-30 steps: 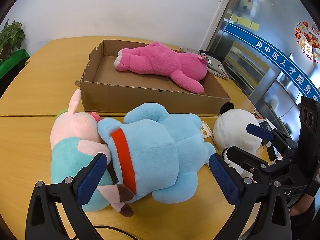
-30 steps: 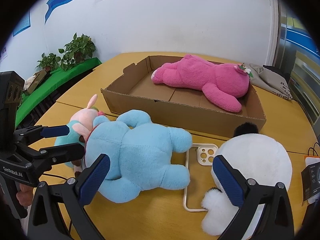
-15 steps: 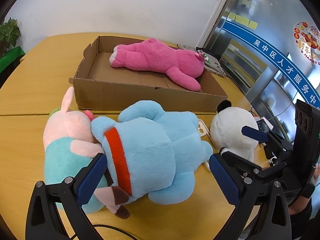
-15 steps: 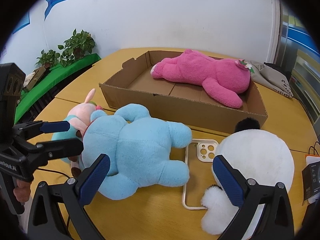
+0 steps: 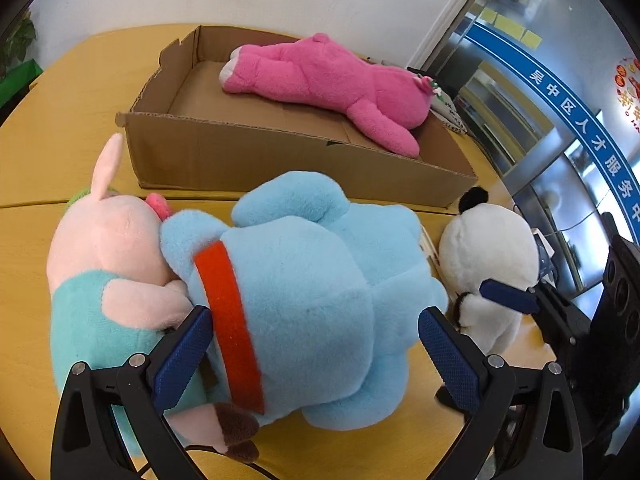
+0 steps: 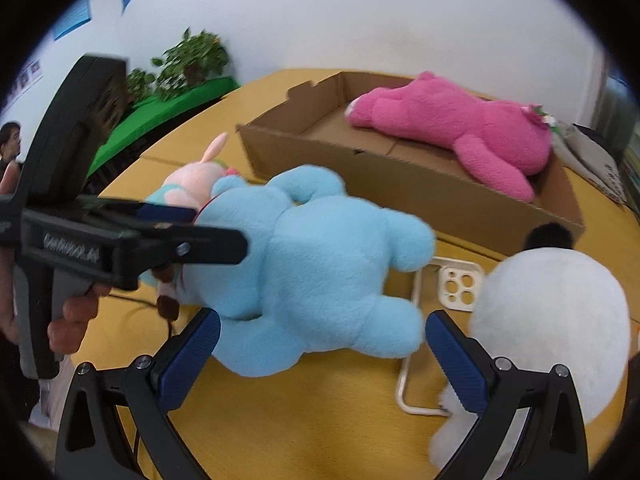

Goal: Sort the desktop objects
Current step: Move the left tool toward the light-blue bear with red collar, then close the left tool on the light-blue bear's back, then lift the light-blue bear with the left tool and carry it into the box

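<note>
A: One toy of four is sorted, as far as I can tell. The pink plush (image 5: 328,80) lies inside the cardboard box (image 5: 280,160), well ahead of both claws.

B: And the other three?

A: All out on the counter (image 6: 300,420). The blue plush (image 5: 304,304) lies face down directly in front of the left claw (image 5: 312,360), whose jaws are spread wide on either side of its body, pads not pressing in. It holds nothing.

B: The right claw (image 6: 320,356)?

A: Also spread wide and holding nothing. The blue plush's legs lie between and just beyond its fingers. The panda plush (image 6: 548,320) sits just outside its right finger, and a pale phone case (image 6: 460,288) lies on the counter ahead, between the blue plush and the panda.

B: What about the pink-and-teal rabbit plush (image 5: 108,264)?

A: Pressed against the blue plush's head, beside the left claw's left finger.

B: So the job is early?

A: I'd judge so. Probably the blue plush goes next, then rabbit and panda. Where the phone case belongs, I cannot tell.
</note>
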